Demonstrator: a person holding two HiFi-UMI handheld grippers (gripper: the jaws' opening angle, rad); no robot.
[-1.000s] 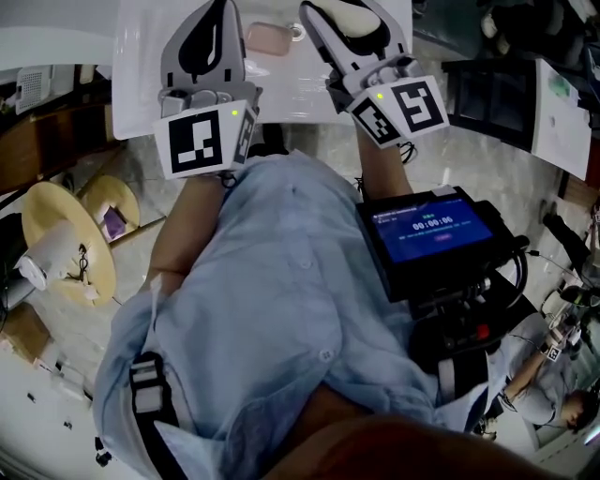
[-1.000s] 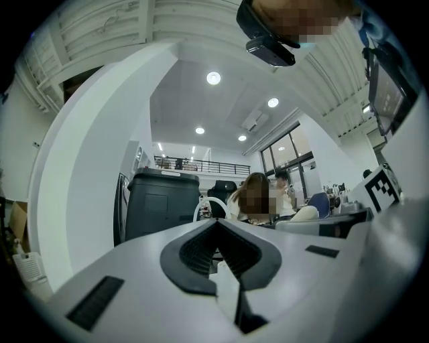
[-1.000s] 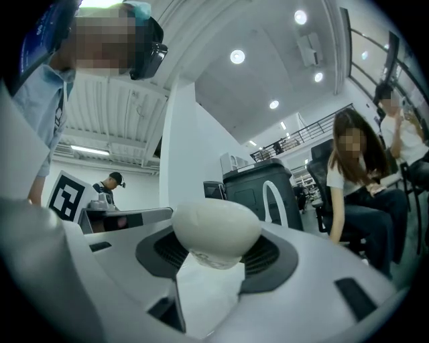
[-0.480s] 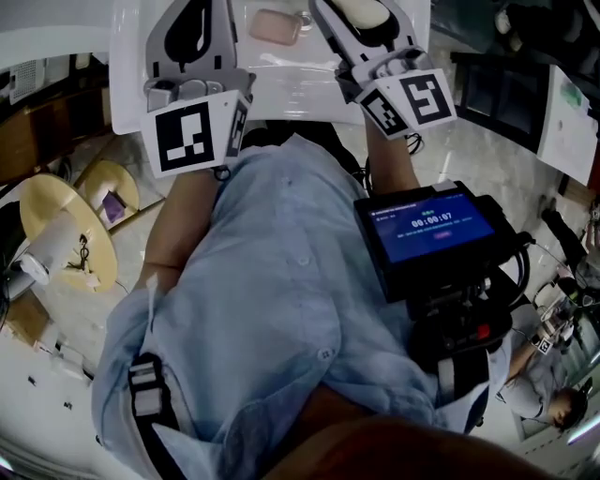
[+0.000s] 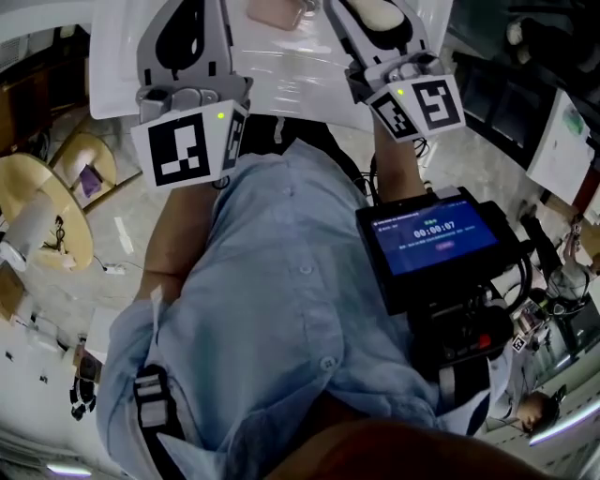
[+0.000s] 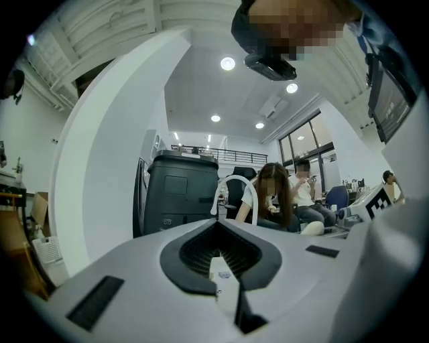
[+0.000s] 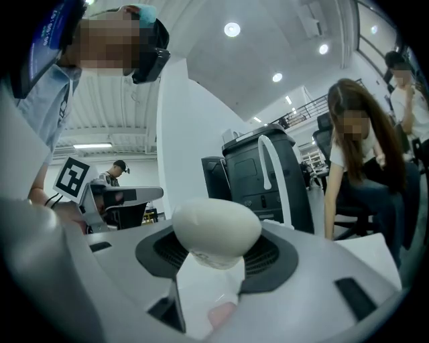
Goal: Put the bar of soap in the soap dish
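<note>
Carrying step – right tool (image 5: 375,17) grips the soap bar (image 7: 216,228), left tool (image 6: 218,258) closed, empty – next, lower it into the pink dish (image 5: 274,11)

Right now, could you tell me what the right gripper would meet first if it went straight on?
Probably nothing close: the right gripper, shut on the soap, points over the white table toward a distant black cabinet; depth unclear.

Head view's top edge cuts off the pink soap dish (image 5: 275,11).
</note>
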